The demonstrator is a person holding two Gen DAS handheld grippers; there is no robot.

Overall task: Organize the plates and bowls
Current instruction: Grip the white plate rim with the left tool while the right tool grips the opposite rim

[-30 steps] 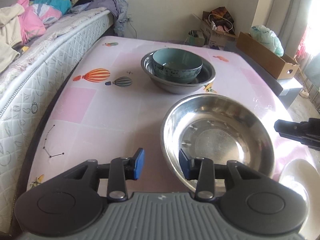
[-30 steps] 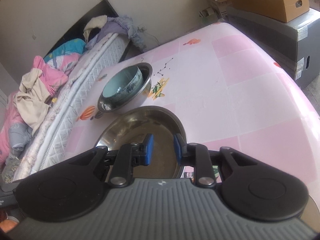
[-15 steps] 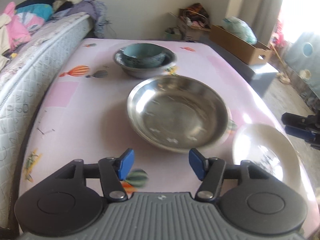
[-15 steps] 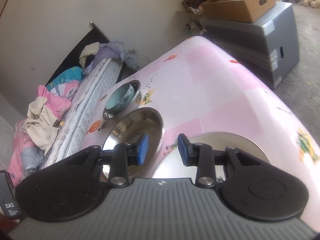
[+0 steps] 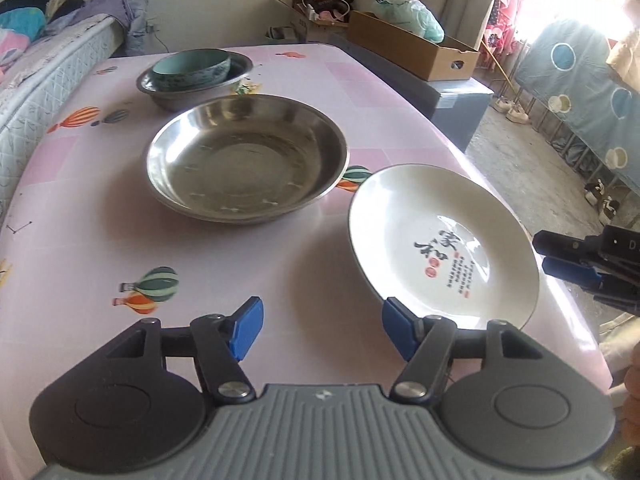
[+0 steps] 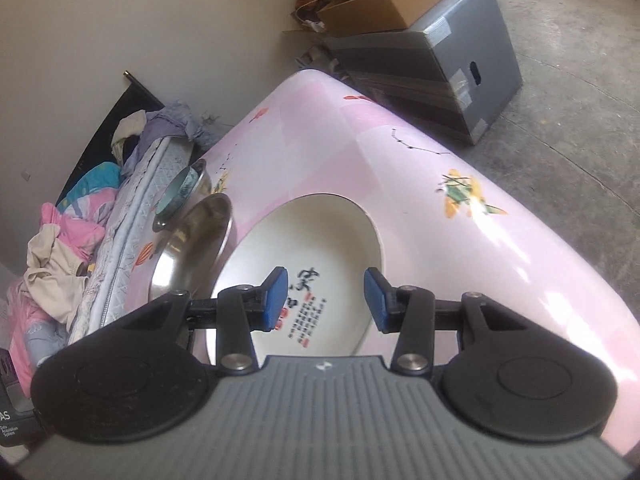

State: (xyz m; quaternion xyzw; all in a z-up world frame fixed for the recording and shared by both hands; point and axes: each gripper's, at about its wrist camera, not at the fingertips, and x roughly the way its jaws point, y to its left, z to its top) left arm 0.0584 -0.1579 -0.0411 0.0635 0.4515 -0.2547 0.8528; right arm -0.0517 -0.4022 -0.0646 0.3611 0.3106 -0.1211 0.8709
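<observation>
A white plate [image 5: 440, 240] with black and red writing lies at the near right of the pink table [image 5: 100, 240]. A wide steel bowl [image 5: 246, 156] sits left of it. Farther back a teal bowl [image 5: 192, 68] rests inside a smaller steel bowl [image 5: 160, 90]. My left gripper [image 5: 320, 334] is open and empty above the table's near edge, its right pad over the plate's near rim. My right gripper [image 6: 326, 298] is open and empty, hovering over the plate [image 6: 320, 248]; it shows at the right edge of the left wrist view [image 5: 568, 260]. The wide steel bowl [image 6: 192, 248] lies left of the plate.
A mattress [image 5: 36, 80] with piled clothes runs along the table's left side. A grey box [image 6: 432, 64] with a cardboard tray [image 6: 392, 4] on top stands beyond the far right corner. Bare concrete floor [image 6: 580, 120] lies to the right.
Both grippers have pulled back toward the near edge and opened wider. The white plate has come fully into view; the right gripper now hovers over it.
</observation>
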